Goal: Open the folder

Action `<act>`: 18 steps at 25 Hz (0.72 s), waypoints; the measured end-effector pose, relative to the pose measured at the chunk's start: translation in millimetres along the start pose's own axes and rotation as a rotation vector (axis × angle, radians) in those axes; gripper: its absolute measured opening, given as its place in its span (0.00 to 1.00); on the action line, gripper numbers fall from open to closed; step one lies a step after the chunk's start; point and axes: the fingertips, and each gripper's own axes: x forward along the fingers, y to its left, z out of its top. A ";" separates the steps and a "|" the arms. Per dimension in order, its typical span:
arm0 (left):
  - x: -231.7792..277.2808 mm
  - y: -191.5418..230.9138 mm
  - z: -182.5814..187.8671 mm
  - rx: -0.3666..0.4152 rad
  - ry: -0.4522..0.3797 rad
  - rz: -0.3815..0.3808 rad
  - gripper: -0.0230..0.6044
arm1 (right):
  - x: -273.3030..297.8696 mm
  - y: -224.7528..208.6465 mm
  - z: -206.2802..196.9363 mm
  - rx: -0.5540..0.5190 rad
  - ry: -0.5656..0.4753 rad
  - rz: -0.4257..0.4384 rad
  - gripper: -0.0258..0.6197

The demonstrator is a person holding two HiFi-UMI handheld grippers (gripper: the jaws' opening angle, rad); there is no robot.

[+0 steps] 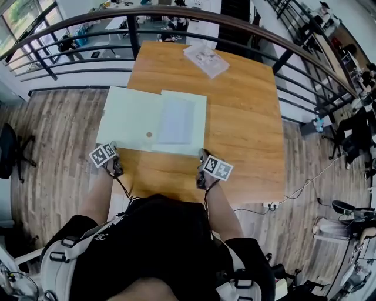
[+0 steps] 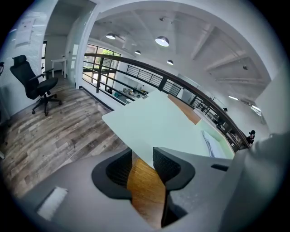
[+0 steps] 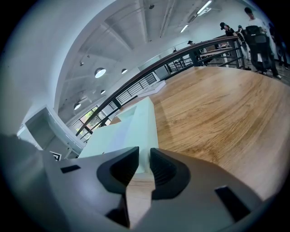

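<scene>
Folder (image 1: 132, 120) lies open and flat on the wooden tabletop (image 1: 247, 117), pale green. Its left leaf overhangs the tabletop's left edge, out over the plank floor (image 1: 59, 135). A clear sleeve (image 1: 176, 120) lies on the right leaf.

Left tool (image 2: 142, 152): at the folder's near left corner. Jaws apart, wood grain showing through the gap. The tip of the folder corner reaches in between them, but the pads are not pressed on it.

Right tool (image 3: 144, 152): at the folder's near right corner. Jaws close to each other with a narrow slit left. The pale green edge of the folder shows in that slit, and I see no squeeze on it.

Both tools are low at the near edge, one to each side of the person's body.

A flat packet of paper in clear wrap (image 1: 205, 60) sits at the far side of the tabletop, well apart from the folder. A curved dark railing (image 1: 176, 14) runs beyond it.
</scene>
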 end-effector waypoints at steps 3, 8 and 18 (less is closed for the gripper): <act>-7.0 0.2 4.5 0.024 -0.031 -0.026 0.29 | -0.1 -3.3 0.9 -0.003 -0.012 -0.020 0.18; -37.4 -1.0 29.2 0.103 -0.137 -0.068 0.31 | -7.3 -10.5 6.3 -0.049 -0.027 -0.077 0.23; -163.0 -34.5 135.8 0.322 -0.579 -0.108 0.29 | -83.1 90.3 100.0 -0.388 -0.436 -0.032 0.22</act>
